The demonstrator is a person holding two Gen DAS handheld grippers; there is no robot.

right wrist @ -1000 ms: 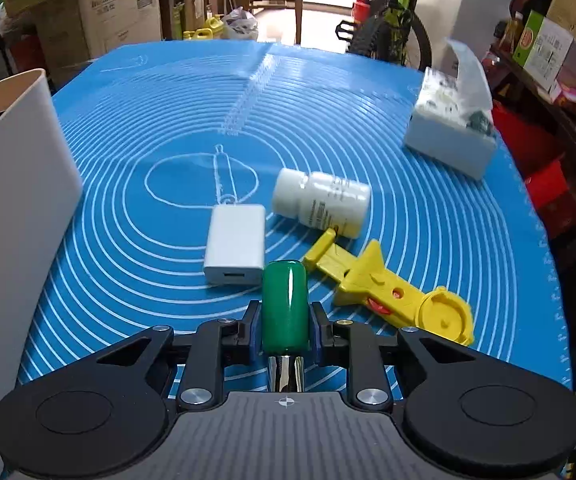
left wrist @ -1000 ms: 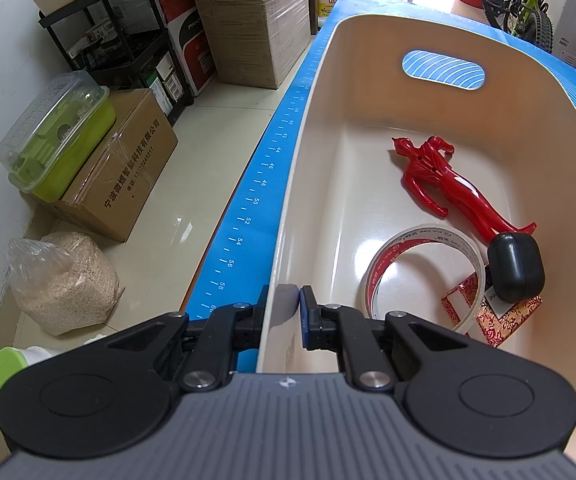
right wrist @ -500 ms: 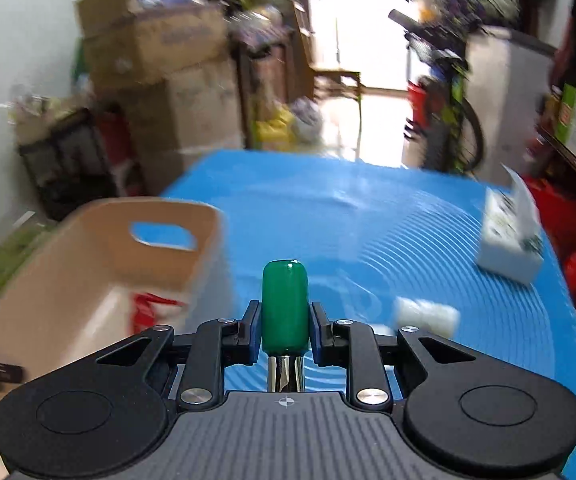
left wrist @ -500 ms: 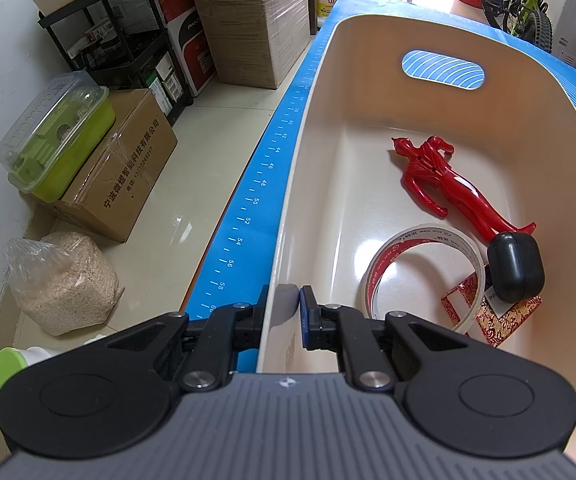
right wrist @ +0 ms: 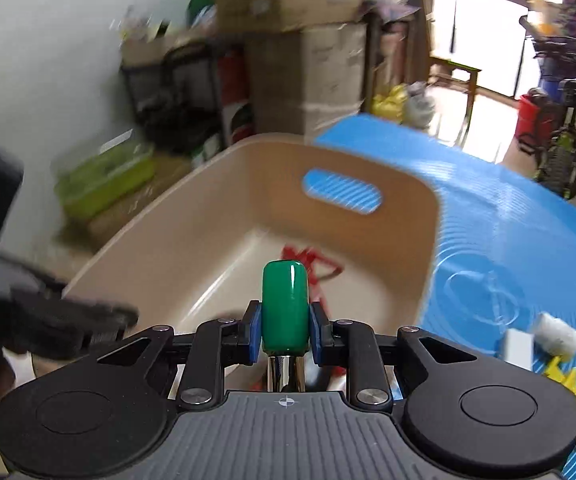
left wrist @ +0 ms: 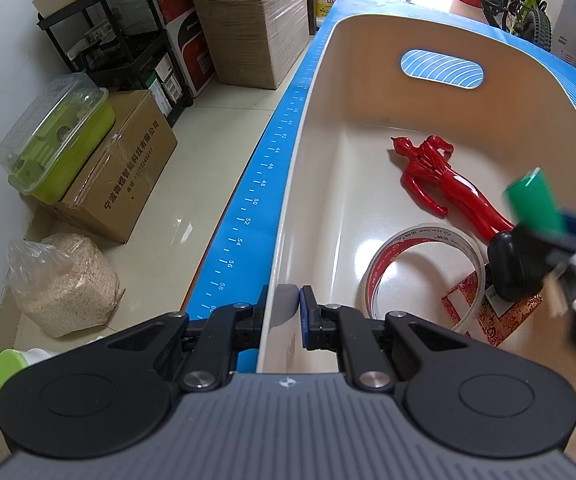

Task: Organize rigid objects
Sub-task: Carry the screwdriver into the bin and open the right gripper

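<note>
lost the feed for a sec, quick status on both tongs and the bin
Left tongs shut on bin rim. Right tongs shut on green-handled tool, above the bin. Red figure, tape roll inside; drop path looks clear.

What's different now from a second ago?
The right gripper, clamped on the green-handled tool, swung from above the mat to above the bin, entering the left view. The left gripper stays pinched on the bin's rim; the bin's contents are unmoved.
</note>
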